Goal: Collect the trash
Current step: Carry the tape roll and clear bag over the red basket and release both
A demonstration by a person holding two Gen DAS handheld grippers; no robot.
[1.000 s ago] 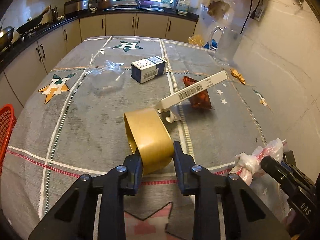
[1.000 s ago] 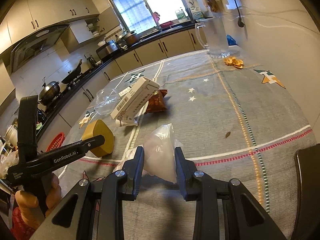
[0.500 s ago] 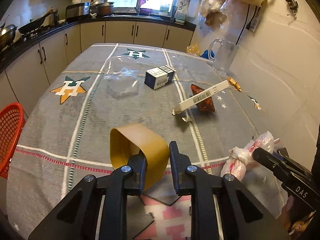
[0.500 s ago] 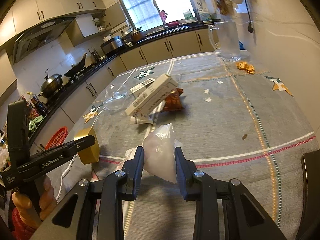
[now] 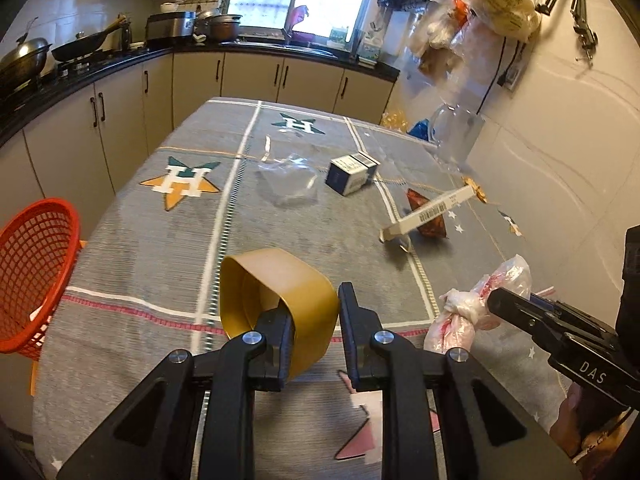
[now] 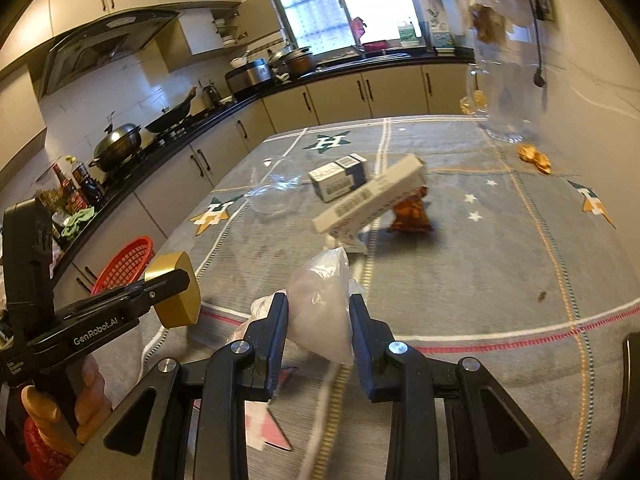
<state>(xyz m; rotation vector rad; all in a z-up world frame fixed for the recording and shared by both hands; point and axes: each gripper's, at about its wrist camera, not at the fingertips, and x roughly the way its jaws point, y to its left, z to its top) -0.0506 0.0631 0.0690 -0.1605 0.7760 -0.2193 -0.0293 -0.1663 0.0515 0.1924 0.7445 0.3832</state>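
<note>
My left gripper (image 5: 314, 312) is shut on a gold paper ring (image 5: 276, 288) and holds it above the near table edge; the ring also shows in the right wrist view (image 6: 176, 292). My right gripper (image 6: 316, 312) is shut on a knotted clear plastic bag (image 6: 320, 304), which also shows in the left wrist view (image 5: 476, 304). A red mesh basket (image 5: 32, 268) stands beside the table at the left. On the table lie a long white box (image 5: 430, 210), a red snack wrapper (image 5: 428, 220), a blue and white carton (image 5: 350, 172) and crumpled clear plastic (image 5: 288, 180).
A glass jug (image 5: 456, 136) stands at the far right by the wall, with gold wrappers (image 6: 534, 158) near it. Kitchen counters with pots run along the left and back. Bags hang on the right wall.
Both grippers have drawn back toward the near table edge and lifted with their loads. The left gripper has swung left, bringing the red basket further into view.
</note>
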